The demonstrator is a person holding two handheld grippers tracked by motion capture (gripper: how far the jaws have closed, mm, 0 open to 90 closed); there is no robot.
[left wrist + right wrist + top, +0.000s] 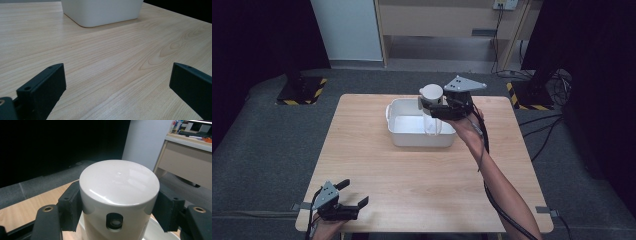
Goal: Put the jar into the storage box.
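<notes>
White-capped container (431, 107) is the thing in hand: right claw (435, 108) pinches it from both sides just under the cap, holding it upright above the white bin (398, 136) at the far middle of the table (377, 170). In the high view the container sits over the bin's right part, its lower body looks clear and hangs down inside the bin's opening; cannot tell if its bottom touches the bin floor. Grip high on the body probably keeps the claw clear of the bin's walls, so the container can go down into or come up out of the bin without bumping the rim; which of the two, cannot tell. Right gripper view: the container's cap (119, 182) is a smooth, glossy off-white dome with rounded edge and soft highlights, a small dark round hole or button (114, 221) on the side below it, black jaws pressed flat against both sides of the body. No label or dirt seen on the container. Looks rigid and slick, so I judge a firm squeeze is needed to stop it slipping or tilting. Left claw (353, 194) rests low at the near left corner of the table, jaws spread wide, holding nothing; left gripper view shows bare light wood grain (120, 62) between the two black jaws and the bin's rounded lower corner (100, 15) well ahead. Left claw is parked out of the way, apart from the bin, likely since the job needs one hand.
</notes>
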